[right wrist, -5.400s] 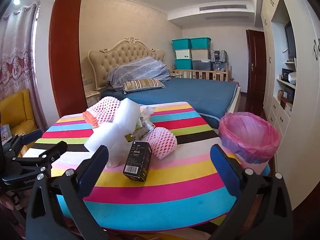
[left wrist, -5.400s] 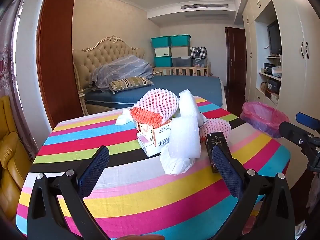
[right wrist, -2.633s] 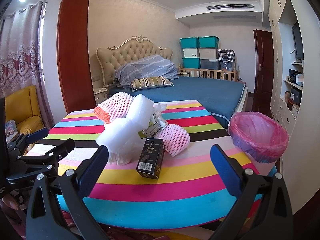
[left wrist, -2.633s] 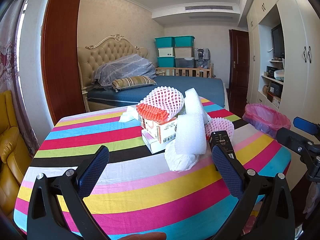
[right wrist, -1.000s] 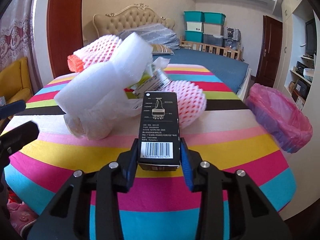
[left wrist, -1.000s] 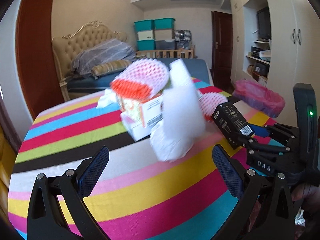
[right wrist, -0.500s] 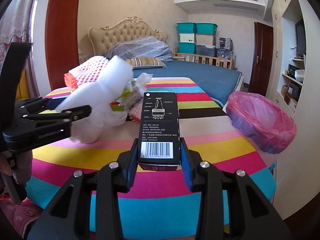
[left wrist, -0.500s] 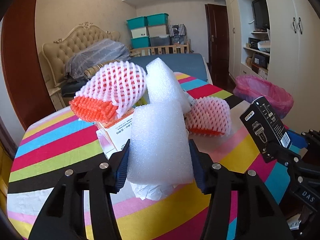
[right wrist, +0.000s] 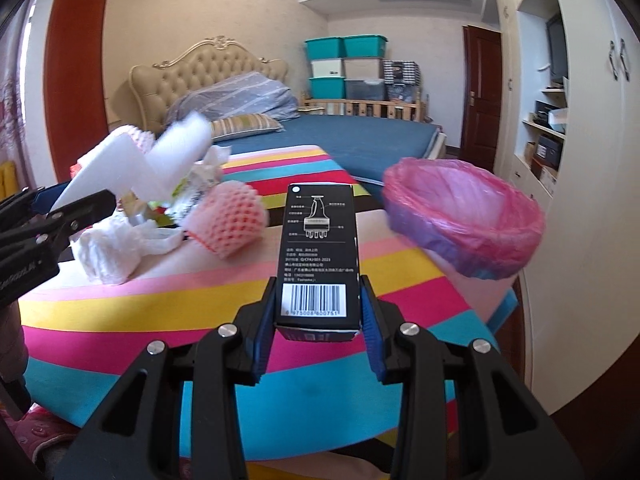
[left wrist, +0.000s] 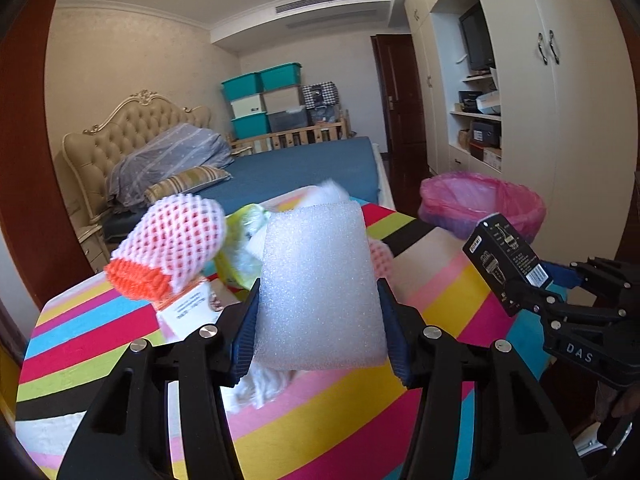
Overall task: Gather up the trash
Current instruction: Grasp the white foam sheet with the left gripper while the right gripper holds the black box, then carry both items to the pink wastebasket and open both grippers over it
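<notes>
**Both tongs loaded, bin open beside the table**

Containers: a bin lined with a pink plastic bag stands just off the table's right edge, in front of the white cupboards. Its mouth faces the right wrist camera; only pink liner shows inside, no contents that can be made out. At the far wall, stacked storage boxes, teal and grey, lids on; contents cannot be told.

Task things: the left gripper is clenched on a white foam sheet, a thick, pebbly, rounded-cornered slab held upright between the blue pads; its jaws have just been closing onto it. A crumpled white wrap hangs under the slab. The right gripper clamps a black carton by its lower end, barcode label nearest the camera, a white line drawing and small print above. The carton stands upright, raised above the striped tablecloth.

Left on the table: a pink foam fruit net with an orange end atop a small white box, a second pink net, a yellow-green wrapper.
</notes>
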Demonstrator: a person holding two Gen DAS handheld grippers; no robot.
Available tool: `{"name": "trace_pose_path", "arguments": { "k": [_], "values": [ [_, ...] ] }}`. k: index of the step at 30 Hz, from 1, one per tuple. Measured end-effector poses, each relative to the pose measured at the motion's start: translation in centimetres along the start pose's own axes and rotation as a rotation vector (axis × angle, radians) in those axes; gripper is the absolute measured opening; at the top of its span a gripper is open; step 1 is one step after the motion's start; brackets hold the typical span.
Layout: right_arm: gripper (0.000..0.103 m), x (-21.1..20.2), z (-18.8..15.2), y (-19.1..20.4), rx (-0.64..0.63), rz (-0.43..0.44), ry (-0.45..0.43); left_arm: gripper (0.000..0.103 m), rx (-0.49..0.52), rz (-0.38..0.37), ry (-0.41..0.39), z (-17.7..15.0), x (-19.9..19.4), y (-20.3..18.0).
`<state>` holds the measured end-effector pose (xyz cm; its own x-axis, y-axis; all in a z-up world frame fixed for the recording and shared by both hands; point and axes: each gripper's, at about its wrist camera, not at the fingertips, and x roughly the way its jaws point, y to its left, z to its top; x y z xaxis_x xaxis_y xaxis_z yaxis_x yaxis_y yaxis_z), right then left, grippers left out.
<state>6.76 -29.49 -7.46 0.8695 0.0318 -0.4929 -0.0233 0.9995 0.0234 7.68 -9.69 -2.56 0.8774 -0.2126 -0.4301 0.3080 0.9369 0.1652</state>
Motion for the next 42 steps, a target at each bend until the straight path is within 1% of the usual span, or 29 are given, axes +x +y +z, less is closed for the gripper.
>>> {"name": "trace_pose_path", "arguments": {
  "k": [6,9,17,20,24,29,32,36,39,42],
  "values": [
    [0.037,0.2,-0.1,-1.2,0.017,-0.022,0.006,0.051,0.017,-0.013,0.025,-0.3,1.2,-1.0],
    [0.037,0.0,-0.3,-1.3,0.018,-0.023,0.007,0.051,0.003,-0.018,0.036,-0.4,1.4,-0.8],
    [0.038,-0.1,-0.2,-1.2,0.023,-0.022,-0.005,0.051,-0.017,-0.025,-0.073,1.3,-2.1,0.2],
    [0.038,-0.1,-0.2,-1.1,0.021,-0.02,-0.003,0.051,-0.008,-0.017,-0.076,1.3,-2.0,0.2],
    [0.038,-0.3,-0.2,-1.3,0.025,-0.026,-0.017,0.051,-0.044,-0.023,-0.06,1.1,-2.0,0.9],
    [0.038,-0.9,0.2,-2.2,0.046,-0.042,-0.042,0.051,-0.074,-0.002,-0.105,2.1,-3.1,2.3],
    [0.038,-1.0,0.3,-3.0,0.059,-0.051,-0.049,0.051,-0.09,0.003,-0.114,2.8,-3.4,3.3],
    [0.038,-1.3,1.0,-4.5,0.073,-0.077,-0.069,0.051,-0.103,-0.043,-0.09,4.0,-2.4,3.2],
    [0.038,-1.4,1.6,-6.3,0.096,-0.107,-0.087,0.051,-0.059,-0.075,-0.086,5.1,-0.8,1.0],
    [0.038,-1.1,2.3,-8.3,0.101,-0.128,-0.096,0.051,-0.042,-0.142,-0.062,6.4,1.5,-1.9]
  ]
}}
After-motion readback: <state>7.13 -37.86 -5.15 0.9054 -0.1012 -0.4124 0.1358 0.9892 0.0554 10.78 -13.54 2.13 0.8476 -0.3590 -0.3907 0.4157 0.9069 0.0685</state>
